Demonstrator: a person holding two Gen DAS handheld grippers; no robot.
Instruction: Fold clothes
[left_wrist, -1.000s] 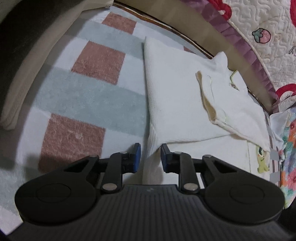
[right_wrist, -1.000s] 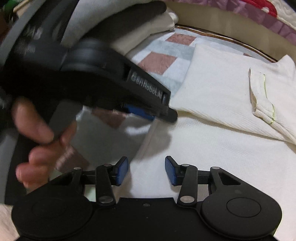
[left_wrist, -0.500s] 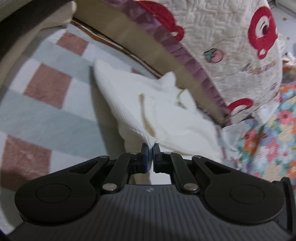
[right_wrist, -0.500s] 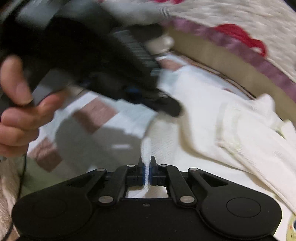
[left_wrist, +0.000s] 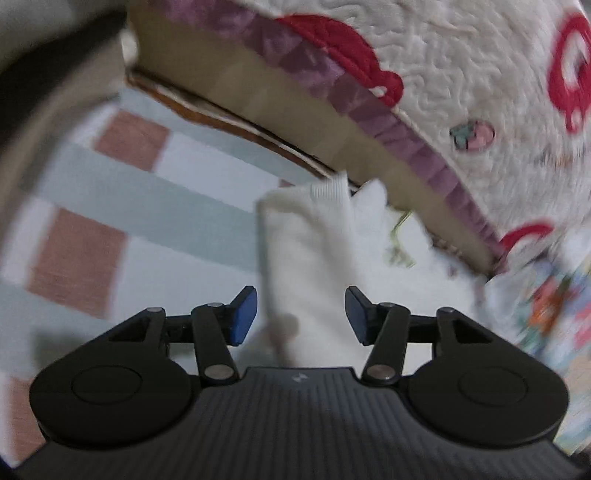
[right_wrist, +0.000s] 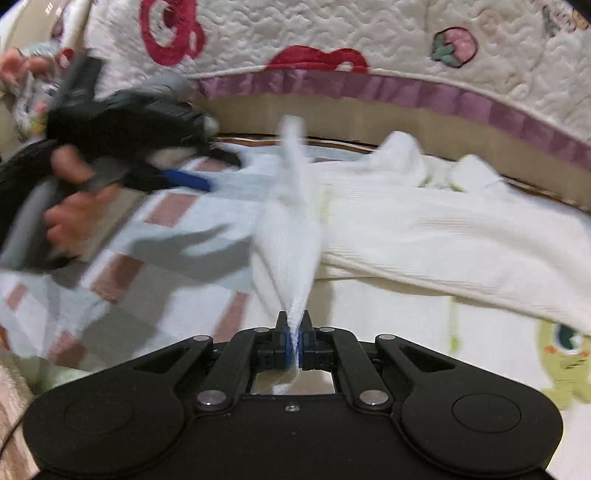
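A white ribbed knit garment (right_wrist: 424, 225) lies on a checked blanket of pale blue, white and dusty-pink squares (left_wrist: 110, 206), close against the tan side of a bed under a cream quilted cover with red and strawberry motifs (right_wrist: 332, 33). Most of the cloth is spread flat and crumpled toward the bed edge, with a thin yellow-green trim showing near its far end. One corner is pulled up off the blanket into a narrow, taut peak that runs straight into the right gripper (right_wrist: 294, 345), whose blue-padded jaws are pressed together on that fold. In the left wrist view the garment (left_wrist: 314, 258) appears as a folded, bunched strip running between the fingers of the left gripper (left_wrist: 301, 314); its jaws stand wide apart and hold nothing. A hand (right_wrist: 70, 206) grips that left tool at the left of the right wrist view.

Both views are smeared by motion, so the garment's collar and sleeves cannot be made out. A green cartoon print (right_wrist: 565, 362) is cut off at the right edge.
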